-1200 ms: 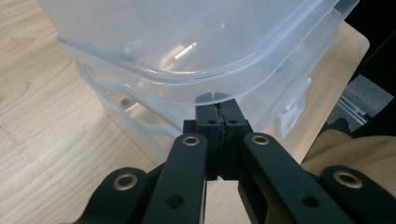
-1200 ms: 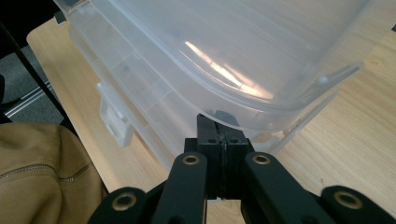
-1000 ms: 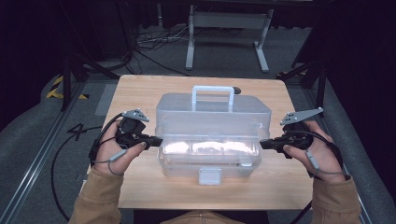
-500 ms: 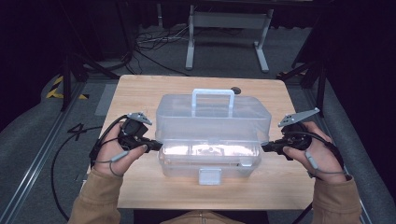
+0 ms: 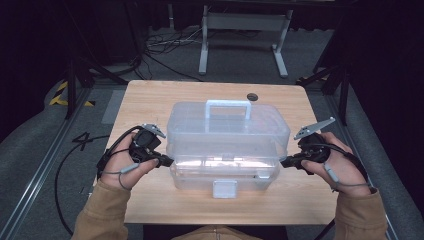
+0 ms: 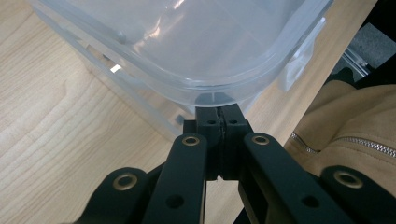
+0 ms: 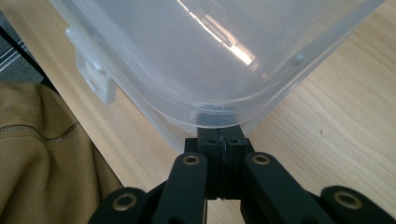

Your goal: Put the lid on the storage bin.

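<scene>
A clear plastic toolbox [image 5: 227, 135] with a top handle [image 5: 228, 106] and a front latch [image 5: 224, 189] stands in the middle of the wooden table [image 5: 150, 100]. My left gripper [image 5: 169, 161] is shut, its tips against the box's left end just under the lid's rim. In the left gripper view the joined tips of the left gripper [image 6: 219, 112] touch the underside of the rounded rim of the toolbox [image 6: 196, 46]. My right gripper [image 5: 284, 162] is shut at the box's right end. Seen from the right gripper view, the right gripper [image 7: 221, 133] meets the rim of the toolbox [image 7: 210, 56] the same way.
A small dark round spot [image 5: 251, 96] sits on the table behind the box. Tan sleeves [image 6: 345, 126] [image 7: 37, 140] reach in from the near edge. Cables and a metal stand [image 5: 240, 30] lie on the floor beyond the table.
The bright gap between lid and base has narrowed, and both gripper tips sit slightly lower at the box's ends. The box itself has not shifted.
</scene>
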{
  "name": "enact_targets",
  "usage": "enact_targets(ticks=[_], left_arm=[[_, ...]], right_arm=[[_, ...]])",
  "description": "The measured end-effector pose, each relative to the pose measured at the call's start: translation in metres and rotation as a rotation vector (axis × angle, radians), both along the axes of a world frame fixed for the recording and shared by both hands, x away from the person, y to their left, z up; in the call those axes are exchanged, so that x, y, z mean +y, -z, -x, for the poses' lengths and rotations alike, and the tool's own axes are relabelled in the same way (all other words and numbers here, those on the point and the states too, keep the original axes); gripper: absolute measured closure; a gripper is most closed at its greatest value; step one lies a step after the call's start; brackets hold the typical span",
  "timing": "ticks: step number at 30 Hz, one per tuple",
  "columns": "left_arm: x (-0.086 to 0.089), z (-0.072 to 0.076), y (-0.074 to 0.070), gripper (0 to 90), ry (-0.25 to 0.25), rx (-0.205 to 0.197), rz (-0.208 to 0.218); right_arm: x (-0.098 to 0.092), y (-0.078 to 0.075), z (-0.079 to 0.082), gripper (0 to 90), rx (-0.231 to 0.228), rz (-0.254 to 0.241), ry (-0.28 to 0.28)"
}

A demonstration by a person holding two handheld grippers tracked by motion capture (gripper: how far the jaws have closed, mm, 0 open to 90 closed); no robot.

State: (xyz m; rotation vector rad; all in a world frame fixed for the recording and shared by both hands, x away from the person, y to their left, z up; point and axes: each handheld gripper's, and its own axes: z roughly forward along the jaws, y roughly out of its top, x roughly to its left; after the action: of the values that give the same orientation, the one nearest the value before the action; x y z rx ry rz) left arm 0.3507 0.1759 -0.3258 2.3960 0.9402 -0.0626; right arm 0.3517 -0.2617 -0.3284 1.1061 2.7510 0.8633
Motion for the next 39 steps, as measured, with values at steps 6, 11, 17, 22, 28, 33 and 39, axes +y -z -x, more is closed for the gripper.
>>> enact_targets(ticks=[6,11,17,22,28,33,39], left_arm=[[0.000,-0.001,0.003,89.8,0.009,0.013,-0.016],[-0.001,-0.001,0.005,89.8,0.018,0.024,-0.034],[-0.002,-0.001,0.006,89.7,0.021,0.034,-0.047],[-0.003,-0.001,0.008,89.8,0.030,0.045,-0.066],[-0.005,-0.002,0.011,89.7,0.035,0.061,-0.081],[-0.005,-0.002,0.013,89.6,0.046,0.070,-0.094],[-0.007,-0.003,0.015,89.6,0.052,0.078,-0.108]], right_arm=[[0.001,0.003,0.000,90.0,0.016,0.019,-0.013],[0.002,0.005,-0.001,90.0,0.028,0.034,-0.023],[0.003,0.007,-0.001,90.0,0.045,0.048,-0.034],[0.005,0.009,-0.001,90.0,0.056,0.064,-0.042],[0.006,0.012,-0.002,90.0,0.075,0.080,-0.054],[0.008,0.015,-0.003,90.0,0.087,0.092,-0.058],[0.009,0.017,-0.004,89.8,0.101,0.101,-0.066]])
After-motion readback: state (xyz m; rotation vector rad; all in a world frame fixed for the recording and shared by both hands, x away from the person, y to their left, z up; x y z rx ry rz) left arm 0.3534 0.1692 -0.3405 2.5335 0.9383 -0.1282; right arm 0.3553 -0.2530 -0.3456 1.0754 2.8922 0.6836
